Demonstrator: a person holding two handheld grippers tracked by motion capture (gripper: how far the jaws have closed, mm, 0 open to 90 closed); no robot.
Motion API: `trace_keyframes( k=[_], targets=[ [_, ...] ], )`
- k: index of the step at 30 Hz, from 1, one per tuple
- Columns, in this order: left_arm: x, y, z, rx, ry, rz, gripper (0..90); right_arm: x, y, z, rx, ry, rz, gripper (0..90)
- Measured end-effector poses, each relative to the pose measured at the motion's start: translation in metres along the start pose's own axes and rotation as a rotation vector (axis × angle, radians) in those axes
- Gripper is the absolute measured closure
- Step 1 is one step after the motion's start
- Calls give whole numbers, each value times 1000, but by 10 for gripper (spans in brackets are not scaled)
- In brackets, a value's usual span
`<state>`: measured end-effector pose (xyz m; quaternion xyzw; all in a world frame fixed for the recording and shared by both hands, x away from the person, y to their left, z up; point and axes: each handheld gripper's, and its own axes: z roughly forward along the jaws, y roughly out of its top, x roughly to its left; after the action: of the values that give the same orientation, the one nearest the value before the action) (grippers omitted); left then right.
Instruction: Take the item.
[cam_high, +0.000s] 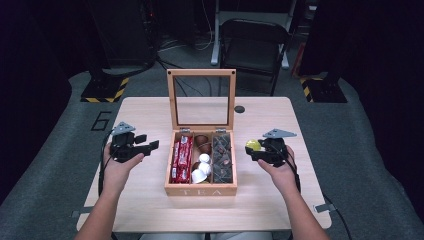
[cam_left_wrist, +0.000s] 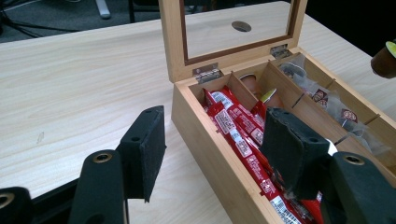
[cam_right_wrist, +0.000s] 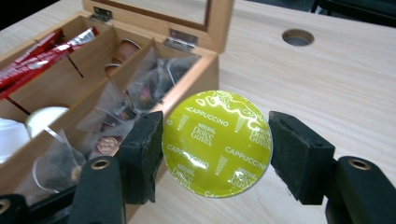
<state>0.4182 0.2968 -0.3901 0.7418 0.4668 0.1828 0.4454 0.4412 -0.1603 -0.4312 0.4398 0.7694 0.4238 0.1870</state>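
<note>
1. Holding a round coffee capsule with a lime-green foil lid in my right gripper, fingers pinching its sides, foil facing the camera.
2. It hangs just off the right wall of the open wooden tea box, above the pale wooden surface.
3. The middle compartment with brown and white capsules lies leftward, beyond the clear tea-bag sachets.
4. My left gripper has its fingers spread, empty, by the red stick packets.
5. The upright glass lid blocks the rear; I judge entry from above clear.
</note>
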Motion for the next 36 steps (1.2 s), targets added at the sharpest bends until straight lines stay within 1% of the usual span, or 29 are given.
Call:
trace_keyframes(
  k=[2, 6, 9, 10, 13, 14, 15, 19, 20, 21, 25, 26, 28, 31, 32, 35, 36],
  targets=[
    [0, 0, 0, 0, 1, -1, 397, -4, -5, -1, 6, -7, 15, 369],
    [0, 0, 1, 2, 0, 0, 397, -10, -12, -1, 4, -23, 23, 369],
    [0, 0, 1, 3, -1, -1, 397, -12, -15, 0, 7, -36, 28, 369],
    [0, -1, 1, 3, -1, 2, 397, -14, -18, 1, 10, -45, 35, 369],
    [0, -1, 1, 4, 0, 0, 397, -17, -22, 2, 16, -60, 38, 369],
    [1, -1, 1, 6, -1, 2, 397, -18, -23, 2, 18, -60, 52, 369],
    [0, -1, 1, 5, -2, 2, 397, -20, -24, 2, 18, -65, 40, 369],
    [0, -1, 2, 5, 1, 2, 397, -24, -28, 3, 20, -76, 58, 369],
    [0, -1, 2, 7, 0, 2, 397, -26, -29, 3, 22, -82, 54, 370],
    [0, -1, 2, 8, -1, 2, 397, -26, -30, 3, 24, -88, 66, 369],
    [0, -1, 2, 9, -2, 2, 397, -30, -32, 3, 23, -98, 67, 369],
    [0, -1, 2, 6, -1, 1, 397, -32, -34, 2, 25, -113, 72, 369],
    [0, -1, 2, 5, -2, 3, 397, -34, -35, 1, 26, -121, 81, 369],
    [1, -1, 2, 6, -3, 3, 397, -37, -37, 1, 29, -137, 80, 369],
    [0, -1, 2, 5, -3, 3, 397, -38, -38, 0, 31, -151, 79, 369],
    [0, -1, 1, 5, -2, 3, 397, -41, -40, 0, 36, -163, 72, 369],
    [0, -1, 1, 5, -3, 3, 397, -42, -41, 0, 35, -177, 73, 369]
  ],
)
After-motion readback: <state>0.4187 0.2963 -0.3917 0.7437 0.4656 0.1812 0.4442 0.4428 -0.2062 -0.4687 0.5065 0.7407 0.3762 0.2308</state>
